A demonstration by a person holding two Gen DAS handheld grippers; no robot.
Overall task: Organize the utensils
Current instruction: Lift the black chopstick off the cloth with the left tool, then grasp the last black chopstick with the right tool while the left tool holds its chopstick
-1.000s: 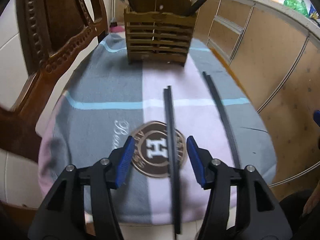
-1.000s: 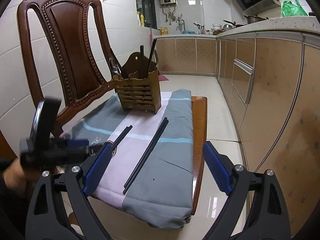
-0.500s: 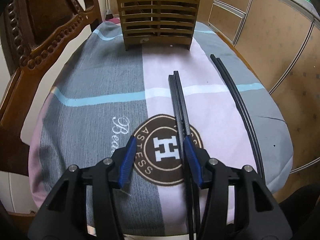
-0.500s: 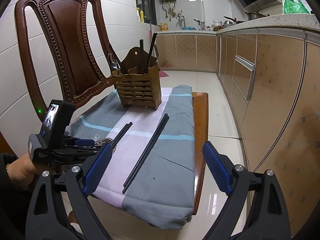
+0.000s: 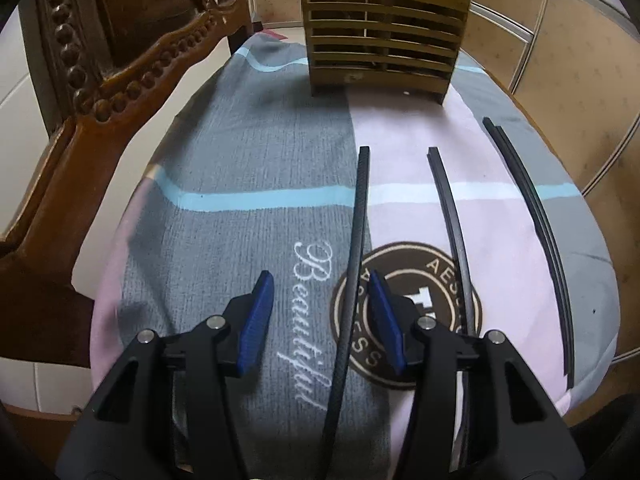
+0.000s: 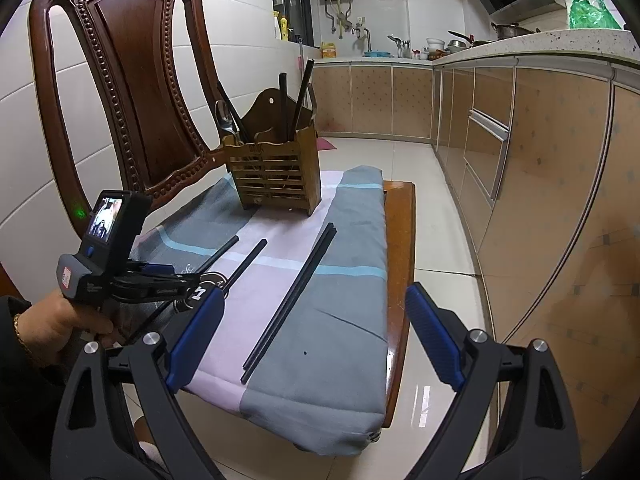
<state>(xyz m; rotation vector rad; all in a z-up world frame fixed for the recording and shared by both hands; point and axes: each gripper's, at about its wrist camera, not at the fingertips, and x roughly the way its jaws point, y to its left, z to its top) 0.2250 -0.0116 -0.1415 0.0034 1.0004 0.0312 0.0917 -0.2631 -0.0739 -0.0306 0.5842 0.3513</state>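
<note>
**Black chopstick between half-open blue pads, not yet gripped**

Black and slender, a single chopstick (image 5: 354,280) lies lengthwise on a grey, pink and blue striped cloth (image 5: 248,160) covering a wooden chair seat (image 6: 400,240). The left gripper (image 5: 320,316) points steeply down over it, its jaws about half open. The chopstick runs between them, close to the right pad (image 5: 384,320) and well clear of the left pad; whether it touches the right pad cannot be told. Nothing is gripped yet.

A second chopstick (image 5: 452,232) lies just to the right, and a touching pair (image 5: 536,232) lies further right, near the cloth's edge. A slatted wooden utensil holder (image 5: 384,44) stands at the far end of the cloth, already holding chopsticks and a spoon (image 6: 224,118).

The right gripper (image 6: 316,340) hangs wide open and empty, off the near right corner of the seat.

To do this step well, the left gripper likely needs to shift right so the stick sits midway between the pads, then close squarely across it. The stick is thin and lies flat on soft cloth, so the tips should press lightly into the fabric without pinching it. An off-centre grip may let it pivot or slip.
</note>
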